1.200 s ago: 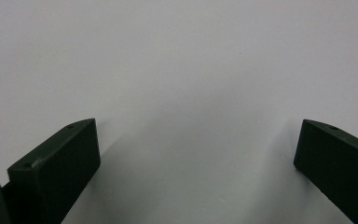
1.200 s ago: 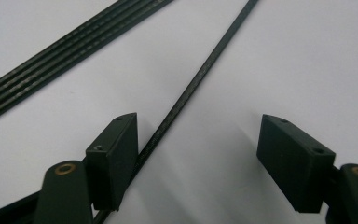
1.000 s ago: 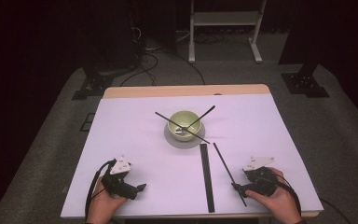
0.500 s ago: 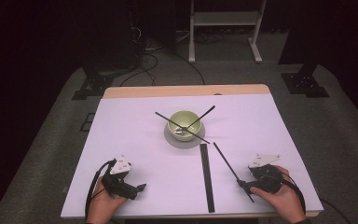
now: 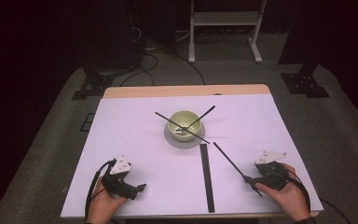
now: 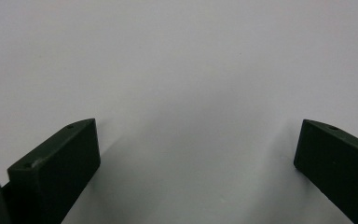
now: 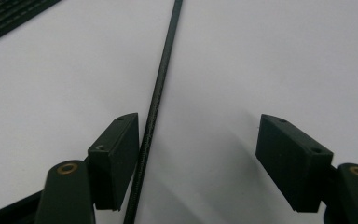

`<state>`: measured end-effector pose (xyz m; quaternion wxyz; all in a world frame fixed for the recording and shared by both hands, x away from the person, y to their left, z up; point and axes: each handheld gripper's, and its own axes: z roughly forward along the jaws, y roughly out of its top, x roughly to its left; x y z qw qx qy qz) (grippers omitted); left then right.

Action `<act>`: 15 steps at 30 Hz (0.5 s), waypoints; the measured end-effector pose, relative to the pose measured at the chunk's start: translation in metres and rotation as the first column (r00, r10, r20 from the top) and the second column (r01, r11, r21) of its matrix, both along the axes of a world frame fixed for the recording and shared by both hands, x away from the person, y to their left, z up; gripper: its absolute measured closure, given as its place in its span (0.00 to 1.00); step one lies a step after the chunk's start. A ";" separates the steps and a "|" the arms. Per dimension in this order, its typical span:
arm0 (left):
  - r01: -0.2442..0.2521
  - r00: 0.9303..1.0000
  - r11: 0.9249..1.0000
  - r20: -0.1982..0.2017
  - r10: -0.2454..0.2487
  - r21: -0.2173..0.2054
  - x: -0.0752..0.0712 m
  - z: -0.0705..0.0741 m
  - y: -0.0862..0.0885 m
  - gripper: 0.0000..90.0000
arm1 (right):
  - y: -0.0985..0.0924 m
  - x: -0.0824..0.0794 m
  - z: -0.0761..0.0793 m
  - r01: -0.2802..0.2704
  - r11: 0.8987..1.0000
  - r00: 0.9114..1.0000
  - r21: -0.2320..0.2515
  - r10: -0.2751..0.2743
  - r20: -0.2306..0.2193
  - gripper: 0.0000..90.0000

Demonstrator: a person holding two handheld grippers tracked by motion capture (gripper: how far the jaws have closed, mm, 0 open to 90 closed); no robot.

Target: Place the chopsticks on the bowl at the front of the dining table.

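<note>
We are looking at the near edge of the desk (image 5: 135, 140) first; our left claw (image 5: 140, 188) is resting there with its jaws standing wide apart over bare white surface, nothing between them, and it is sitting just where it was a second ago. Our right claw (image 5: 251, 179) is the one that has changed; since a second ago it has slid a little rightward along the near edge, and the thin black rod (image 7: 161, 88) is now lying between its jaws, which are gaping apart; the rod is running just beside the left-hand jaw in the right gripper view, and the other jaw is standing well clear of it, so nothing is clamped yet. We are judging that the rod's near end is now lined up for a grasp and only the closing is left. Just to the left of it a flat black strip (image 5: 207, 177) is lying on the desk; farther off, a pale green bowl (image 5: 184, 122) is sitting on a grey saucer (image 5: 185, 140), with two more black rods (image 5: 200, 117) leaning crossed in it.
</note>
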<state>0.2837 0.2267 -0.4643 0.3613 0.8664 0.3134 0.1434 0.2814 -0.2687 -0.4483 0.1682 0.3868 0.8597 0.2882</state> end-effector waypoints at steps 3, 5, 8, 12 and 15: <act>0.000 1.000 1.000 0.000 0.000 0.000 0.000 0.000 0.000 0.00 | -0.002 0.001 0.000 0.010 1.000 1.000 0.008 -0.010 -0.001 0.32; 0.000 1.000 1.000 0.000 0.000 0.000 0.000 0.000 0.000 0.00 | -0.004 0.003 0.000 0.013 1.000 1.000 0.002 -0.013 0.005 0.32; 0.000 1.000 1.000 0.000 0.000 0.000 0.000 0.000 0.000 0.00 | -0.008 0.004 0.000 0.023 1.000 1.000 -0.002 -0.023 0.013 0.33; 0.000 1.000 1.000 0.000 0.000 0.000 0.000 0.000 0.000 0.00 | -0.014 0.007 0.000 0.048 0.999 0.999 0.007 -0.048 0.015 0.33; 0.000 1.000 1.000 0.000 0.000 0.000 0.000 0.000 0.000 0.00 | -0.017 0.009 -0.001 0.060 0.998 0.998 0.010 -0.060 0.015 0.34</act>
